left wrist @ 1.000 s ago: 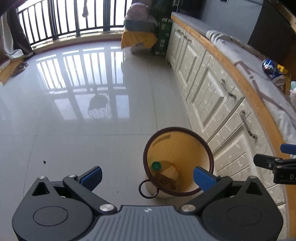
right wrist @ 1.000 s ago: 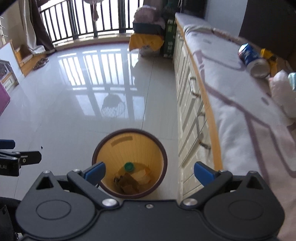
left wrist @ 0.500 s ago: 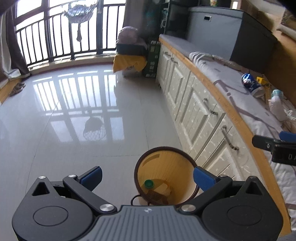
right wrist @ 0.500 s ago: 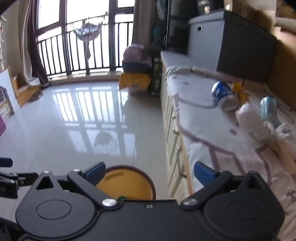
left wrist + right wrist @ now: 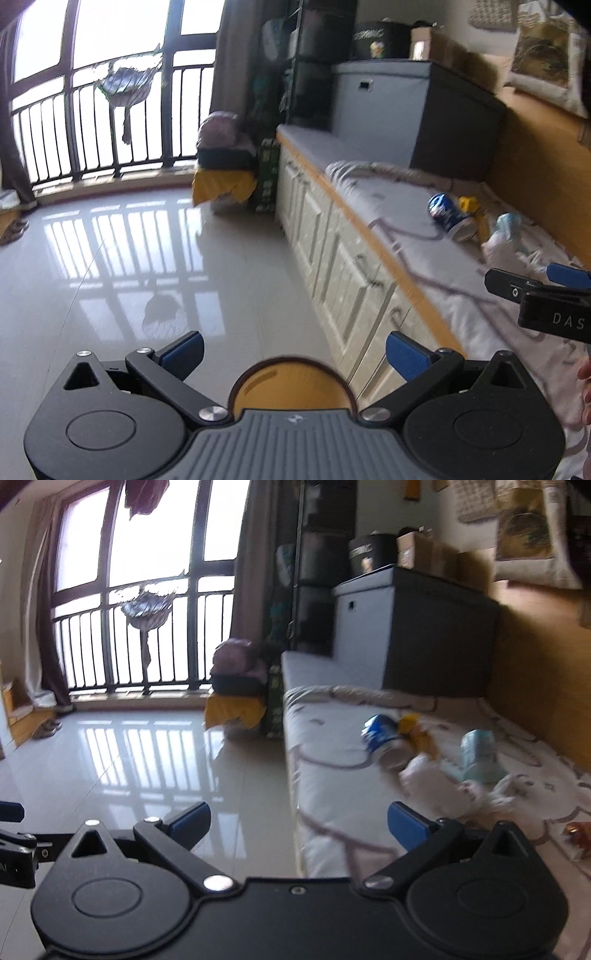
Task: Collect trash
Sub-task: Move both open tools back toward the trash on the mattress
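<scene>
The left black two-finger gripper with blue pads [image 5: 293,354] hangs released, its jaws spread wide with nothing between them, above the round bin with a yellow inside and dark brown rim [image 5: 291,384]. Only the far arc of that bin shows; the gripper body hides the rest, so its contents cannot be seen. The bin stands on the glossy pale tiled floor [image 5: 147,266], just beside the cream cabinet fronts [image 5: 332,258] of the long wood-edged bench [image 5: 373,229].

The right black two-finger gripper with blue pads [image 5: 299,821] is likewise released and empty, held over the near edge of the pale patterned cloth [image 5: 332,775] that covers the bench top. In the left wrist view only the tip of this gripper enters at the right edge.

The trash lies toward the back of the cloth, near the wooden wall: a blue and white can on its side [image 5: 384,740], a small yellow piece [image 5: 415,731] touching it, a pale teal wrapped item [image 5: 478,749], and crumpled white paper [image 5: 432,781] close in front. All are motion-blurred, so labels cannot be read. A reddish-brown scrap [image 5: 580,832] is cut off at the right edge
</scene>
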A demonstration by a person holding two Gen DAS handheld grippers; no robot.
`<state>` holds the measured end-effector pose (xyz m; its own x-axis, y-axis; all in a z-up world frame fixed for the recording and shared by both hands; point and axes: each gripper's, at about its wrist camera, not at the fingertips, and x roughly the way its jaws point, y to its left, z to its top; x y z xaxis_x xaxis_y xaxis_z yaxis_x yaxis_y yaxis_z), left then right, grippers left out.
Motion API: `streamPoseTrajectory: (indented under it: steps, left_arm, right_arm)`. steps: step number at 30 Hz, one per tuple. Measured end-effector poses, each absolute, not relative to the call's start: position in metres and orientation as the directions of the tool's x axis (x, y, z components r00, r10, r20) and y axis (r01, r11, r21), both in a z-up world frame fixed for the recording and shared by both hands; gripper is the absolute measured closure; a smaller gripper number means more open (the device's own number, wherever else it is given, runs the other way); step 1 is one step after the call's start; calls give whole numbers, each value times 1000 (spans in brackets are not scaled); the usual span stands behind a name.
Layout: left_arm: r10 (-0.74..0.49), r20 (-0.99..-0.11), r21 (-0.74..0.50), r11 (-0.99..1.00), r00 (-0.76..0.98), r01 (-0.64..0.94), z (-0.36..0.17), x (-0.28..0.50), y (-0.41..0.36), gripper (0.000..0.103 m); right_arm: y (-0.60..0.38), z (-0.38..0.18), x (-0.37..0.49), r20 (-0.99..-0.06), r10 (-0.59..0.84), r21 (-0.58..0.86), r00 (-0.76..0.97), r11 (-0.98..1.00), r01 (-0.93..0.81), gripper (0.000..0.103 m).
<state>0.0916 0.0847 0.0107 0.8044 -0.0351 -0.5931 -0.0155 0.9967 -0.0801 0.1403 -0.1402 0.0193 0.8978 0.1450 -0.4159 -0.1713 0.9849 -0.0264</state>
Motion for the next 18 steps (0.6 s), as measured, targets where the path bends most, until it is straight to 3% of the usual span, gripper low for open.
streamPoseTrajectory:
  steps: [9, 18]
  left_arm:
    - [-117, -491, -62, 993, 863, 99, 30, 120, 26, 0]
    - [-260, -477, -51, 962, 840, 269, 25, 161, -52, 0]
  right_arm:
    - [-221, 30, 147, -385, 23, -79, 923, 995, -58, 0]
    - [-309, 20, 157, -395, -86, -69, 915, 996, 64, 0]
